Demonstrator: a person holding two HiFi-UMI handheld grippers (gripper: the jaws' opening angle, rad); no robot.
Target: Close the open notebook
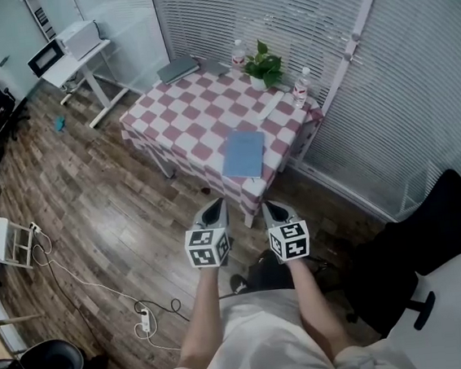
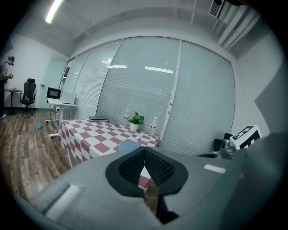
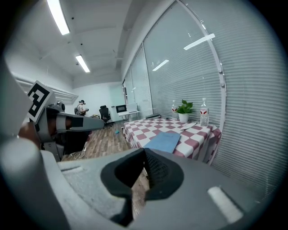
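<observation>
A blue notebook (image 1: 244,153) lies flat near the front edge of the red-and-white checked table (image 1: 183,127), showing its plain blue cover. It also appears in the left gripper view as the notebook (image 2: 130,145) and in the right gripper view as the notebook (image 3: 164,140). My left gripper (image 1: 214,211) and right gripper (image 1: 273,210) hang side by side over the wooden floor, short of the table and apart from the notebook. In both gripper views, the left gripper (image 2: 144,150) and the right gripper (image 3: 145,152) have their pads pressed together with nothing between them.
On the far side of the table stand a potted plant (image 1: 264,66), two water bottles (image 1: 238,54) (image 1: 301,88) and a grey laptop (image 1: 177,69). A white desk with a microwave (image 1: 69,51) stands at the back left. A black chair (image 1: 432,236) is at the right, cables and a power strip (image 1: 143,320) on the floor.
</observation>
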